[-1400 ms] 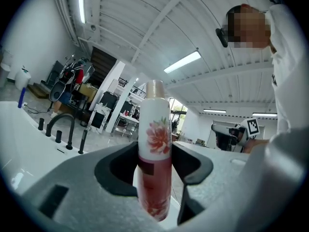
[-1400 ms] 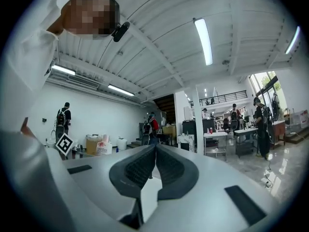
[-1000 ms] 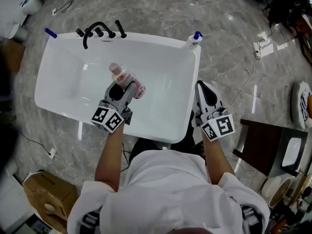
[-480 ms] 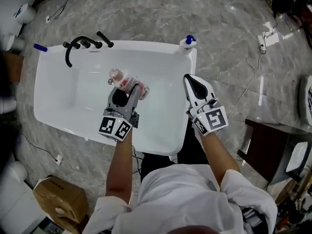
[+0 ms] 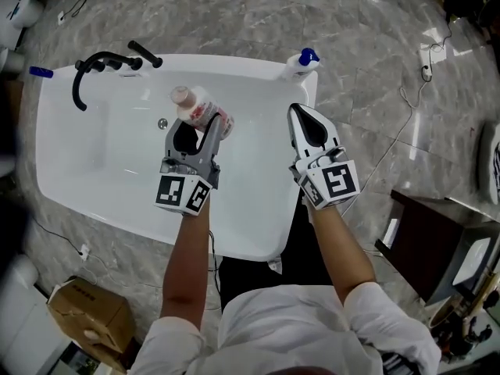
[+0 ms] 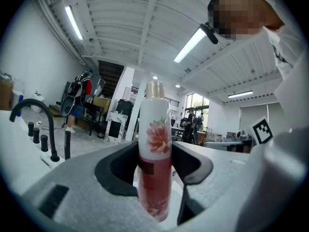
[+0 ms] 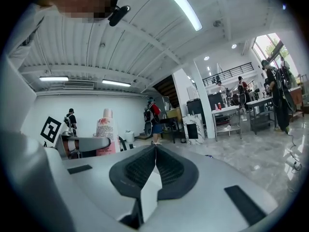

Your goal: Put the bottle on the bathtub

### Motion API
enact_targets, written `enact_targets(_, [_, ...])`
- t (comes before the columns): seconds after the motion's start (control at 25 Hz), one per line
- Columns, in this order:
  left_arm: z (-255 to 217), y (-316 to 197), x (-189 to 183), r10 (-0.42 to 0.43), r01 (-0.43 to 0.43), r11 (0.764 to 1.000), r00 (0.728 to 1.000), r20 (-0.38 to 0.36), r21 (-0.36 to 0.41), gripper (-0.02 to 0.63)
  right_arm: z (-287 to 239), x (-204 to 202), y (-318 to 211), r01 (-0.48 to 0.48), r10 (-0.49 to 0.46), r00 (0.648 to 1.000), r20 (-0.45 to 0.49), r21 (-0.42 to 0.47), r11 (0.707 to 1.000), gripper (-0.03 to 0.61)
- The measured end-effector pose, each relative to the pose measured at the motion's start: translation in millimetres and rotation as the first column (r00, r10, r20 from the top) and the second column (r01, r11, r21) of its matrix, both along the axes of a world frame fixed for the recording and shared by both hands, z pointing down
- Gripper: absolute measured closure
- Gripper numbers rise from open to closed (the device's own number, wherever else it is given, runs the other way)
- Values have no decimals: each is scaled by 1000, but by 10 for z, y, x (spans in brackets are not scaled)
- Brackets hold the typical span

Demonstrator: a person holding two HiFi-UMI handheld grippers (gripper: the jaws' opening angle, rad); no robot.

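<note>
Marble floor (image 5: 234,14) surrounds the bathtub (image 5: 101,162). From overhead, our left gripper (image 5: 195,127) holds the bottle (image 5: 201,109) above its basin, and our right gripper (image 5: 299,112) hovers over its rim. In the left gripper view we see the jaws clamped on the bottle. In the right gripper view they are closed and empty.

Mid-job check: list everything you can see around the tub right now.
bathtub: one, white, on the grey floor.
faucet: one, black, tub's far left rim.
drain: one, metal, tub bottom.
flowered bottle: one, white and red, in the left tool, over the tub.
blue-capped bottle: one, white, tub's far right corner.
cardboard box: one, brown, floor, near left.
left tool: grey, closed on the flowered bottle.
right tool: grey, closed, empty, by the tub's right rim.
</note>
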State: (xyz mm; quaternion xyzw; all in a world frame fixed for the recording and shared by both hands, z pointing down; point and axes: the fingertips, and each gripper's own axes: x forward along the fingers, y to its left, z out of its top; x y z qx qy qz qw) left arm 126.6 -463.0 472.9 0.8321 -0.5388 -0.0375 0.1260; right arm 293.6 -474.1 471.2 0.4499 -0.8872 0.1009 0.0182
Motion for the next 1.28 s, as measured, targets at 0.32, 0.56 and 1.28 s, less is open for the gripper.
enact_targets(0.32, [374,-433,161,-54,50,996,997,58,70,394,531,-106,-444,38,-38,999,3,-8,999,565])
enact_targets(0.56, [759,-775,202,-97,88,992,990,98,93,394,967,-118,-695,-2,1,1000,-24,-15,1000,565])
enact_targets(1.28, [1748,-1727,479,-113,101,982,991,71,158,401,1982,39,-1146,65,-68,996,-49,-61,996,565])
